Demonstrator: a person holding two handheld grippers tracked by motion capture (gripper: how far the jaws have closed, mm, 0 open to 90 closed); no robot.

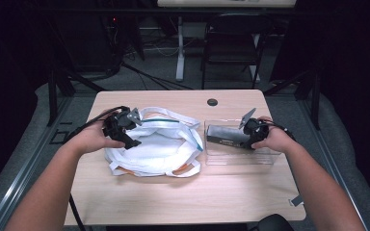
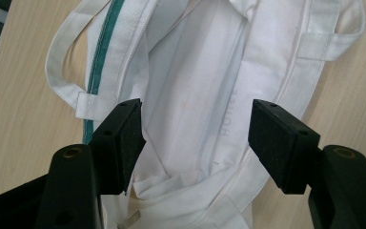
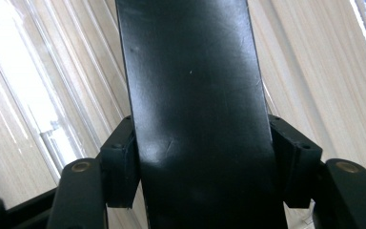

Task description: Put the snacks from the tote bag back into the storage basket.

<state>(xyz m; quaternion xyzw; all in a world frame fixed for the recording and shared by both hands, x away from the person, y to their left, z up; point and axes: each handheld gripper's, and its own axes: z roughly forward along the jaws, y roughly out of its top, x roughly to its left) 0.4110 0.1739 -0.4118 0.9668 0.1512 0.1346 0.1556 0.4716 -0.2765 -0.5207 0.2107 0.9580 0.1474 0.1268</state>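
Observation:
A white cloth tote bag (image 1: 159, 149) with a green-striped edge and orange-trimmed handles lies on the left half of the wooden table (image 1: 183, 192). My left gripper (image 1: 134, 142) hovers over the bag's left side. In the left gripper view the left gripper (image 2: 195, 138) stands open, with the bag's white fabric (image 2: 195, 71) under the gap. To the right, a dark flat oblong case (image 1: 225, 135) rests inside a clear plastic box (image 1: 265, 156). My right gripper (image 1: 244, 139) is at the case's right end. Both pads of the right gripper (image 3: 200, 157) lie against the sides of the case (image 3: 190, 71).
A round cable hole (image 1: 212, 102) sits near the table's far edge. A dark folding chair (image 1: 231, 38) and a white desk leg (image 1: 179, 48) stand behind the table. A small clip (image 1: 295, 201) lies by the table's right front corner.

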